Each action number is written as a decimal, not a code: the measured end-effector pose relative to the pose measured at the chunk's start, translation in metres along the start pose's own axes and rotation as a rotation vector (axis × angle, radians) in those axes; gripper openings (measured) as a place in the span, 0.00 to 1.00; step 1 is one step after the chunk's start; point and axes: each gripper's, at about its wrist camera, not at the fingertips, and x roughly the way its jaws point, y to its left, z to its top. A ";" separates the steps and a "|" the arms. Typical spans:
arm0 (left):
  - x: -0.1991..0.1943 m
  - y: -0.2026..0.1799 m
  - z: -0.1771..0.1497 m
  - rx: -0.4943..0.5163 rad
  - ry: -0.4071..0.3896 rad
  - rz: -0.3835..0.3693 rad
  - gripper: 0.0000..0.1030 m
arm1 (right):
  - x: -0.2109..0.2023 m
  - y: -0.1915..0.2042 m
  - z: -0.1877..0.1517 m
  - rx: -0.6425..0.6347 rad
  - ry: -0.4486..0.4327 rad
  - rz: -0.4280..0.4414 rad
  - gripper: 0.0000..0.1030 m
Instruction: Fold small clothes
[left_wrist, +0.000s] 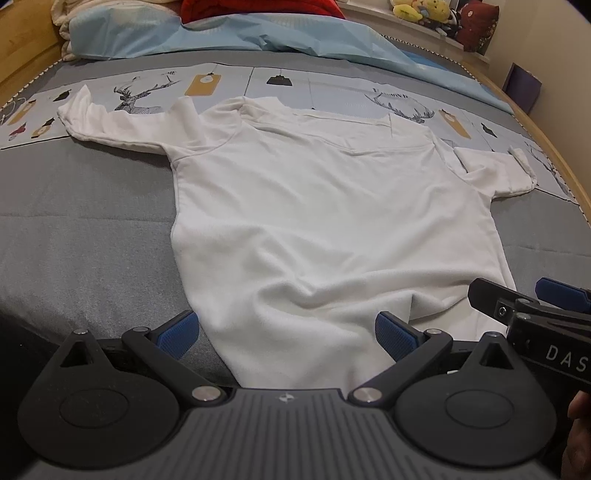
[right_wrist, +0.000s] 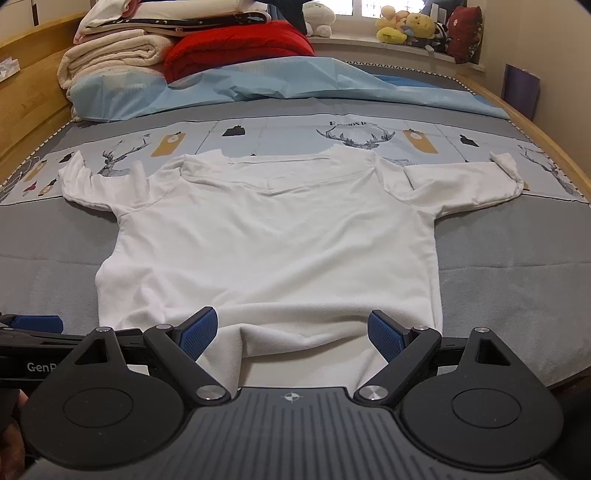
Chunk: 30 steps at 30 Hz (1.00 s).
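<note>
White T-shirt (right_wrist: 273, 243) lies flat on the bed (right_wrist: 48, 266), spread with its collar toward 12 o'clock and its hem toward 6 o'clock, close to us. One sleeve points to 9 o'clock and the other to 3 o'clock.

We hold the left hand-held gripper (left_wrist: 286, 334) wide open over the hem near its left corner. The right hand-held gripper (right_wrist: 291, 332) is also wide open, over a small bunch in the hem. Neither one holds cloth.

We judge that the folding is not yet begun. The next move calls for closing both on the hem and carrying it toward the collar evenly.
</note>
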 end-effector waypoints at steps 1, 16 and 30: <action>0.000 0.000 0.000 0.000 0.001 0.000 0.99 | 0.000 0.000 0.000 0.001 0.001 -0.001 0.87; 0.002 -0.001 -0.001 0.001 0.009 0.001 0.99 | 0.002 -0.002 -0.001 0.006 0.012 0.001 0.87; 0.003 -0.001 -0.001 0.001 0.011 0.001 0.99 | 0.004 -0.003 0.000 0.006 0.018 0.001 0.87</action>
